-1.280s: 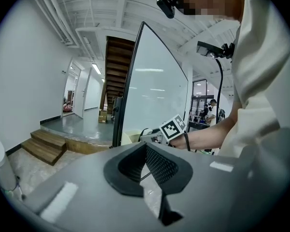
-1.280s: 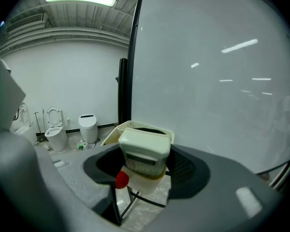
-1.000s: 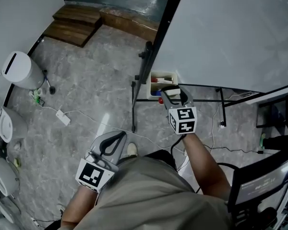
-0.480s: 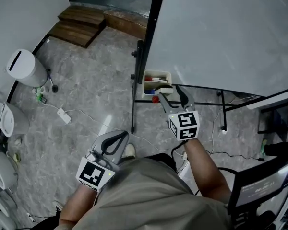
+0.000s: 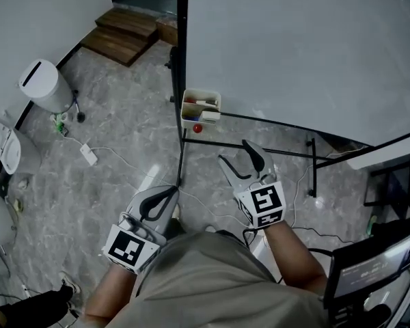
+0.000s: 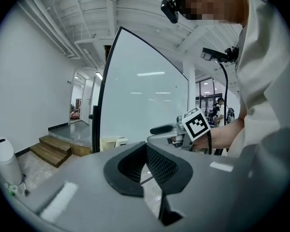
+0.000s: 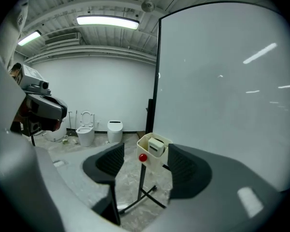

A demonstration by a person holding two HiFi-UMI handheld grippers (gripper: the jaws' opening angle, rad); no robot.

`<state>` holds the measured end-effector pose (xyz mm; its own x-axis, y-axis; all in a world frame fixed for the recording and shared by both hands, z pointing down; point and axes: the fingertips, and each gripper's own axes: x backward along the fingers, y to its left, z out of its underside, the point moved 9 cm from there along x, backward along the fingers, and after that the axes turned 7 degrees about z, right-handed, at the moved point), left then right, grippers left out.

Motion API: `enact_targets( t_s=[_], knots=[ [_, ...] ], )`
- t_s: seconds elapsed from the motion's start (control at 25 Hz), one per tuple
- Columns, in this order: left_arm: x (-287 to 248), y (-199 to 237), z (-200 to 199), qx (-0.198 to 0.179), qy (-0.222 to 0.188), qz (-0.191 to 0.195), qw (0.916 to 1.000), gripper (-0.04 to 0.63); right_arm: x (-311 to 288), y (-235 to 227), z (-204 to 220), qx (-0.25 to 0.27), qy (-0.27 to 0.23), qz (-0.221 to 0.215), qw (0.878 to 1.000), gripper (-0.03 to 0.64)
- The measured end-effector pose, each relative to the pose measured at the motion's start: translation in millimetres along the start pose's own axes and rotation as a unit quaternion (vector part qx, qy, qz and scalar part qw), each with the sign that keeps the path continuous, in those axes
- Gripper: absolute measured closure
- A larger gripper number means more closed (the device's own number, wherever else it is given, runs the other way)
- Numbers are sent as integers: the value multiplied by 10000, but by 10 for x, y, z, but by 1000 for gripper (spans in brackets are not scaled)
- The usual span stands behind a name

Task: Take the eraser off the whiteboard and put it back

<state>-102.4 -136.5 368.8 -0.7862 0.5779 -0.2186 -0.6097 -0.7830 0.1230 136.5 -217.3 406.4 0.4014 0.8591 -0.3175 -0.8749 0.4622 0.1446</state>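
The right tool (image 7: 145,164) has its 2 jaws standing apart, with nothing gripped between the dark ribbed pads (image 7: 111,159). Seen through the gap, apart from them, is a cream box (image 7: 153,164) fixed to the black frame of the whiteboard (image 7: 222,95). The eraser (image 7: 156,146) sits inside the box, its top showing above the rim. A red round knob (image 7: 142,157) is on the box's front wall. Below, black stand legs (image 7: 147,195) spread on the marbled floor (image 7: 128,178). 2 white toilets (image 7: 85,132) stand by the far wall under a ceiling light strip (image 7: 108,21).
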Motion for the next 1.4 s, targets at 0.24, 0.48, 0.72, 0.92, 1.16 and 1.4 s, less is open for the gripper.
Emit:
enact_targets(
  t_s=[0.24, 0.48, 0.72, 0.92, 1.16, 1.4],
  knots=[
    [62, -748, 166, 196, 91, -510, 9985, 589, 766, -38, 369, 36, 134, -608, 9981, 334],
    [220, -1313, 216, 186, 275, -711, 9969, 589, 1314, 29, 643, 42, 285, -1058, 9940, 334],
    [413, -1697, 184, 25, 256, -465, 9986, 589, 1814, 242, 644, 49, 240, -1004, 9946, 336],
    [760, -2020, 178, -175, 60, -214, 9996, 589, 2280, 521, 620, 221, 183, -893, 9956, 347],
    [1643, -2307, 378, 41, -237, -61, 9997, 589, 2835, 1257, 542, 311, 132, -732, 9967, 347],
    [2567, -2675, 718, 105, -286, 3, 9995, 589, 3557, 2185, 574, 386, 271, -712, 9963, 347]
  ],
)
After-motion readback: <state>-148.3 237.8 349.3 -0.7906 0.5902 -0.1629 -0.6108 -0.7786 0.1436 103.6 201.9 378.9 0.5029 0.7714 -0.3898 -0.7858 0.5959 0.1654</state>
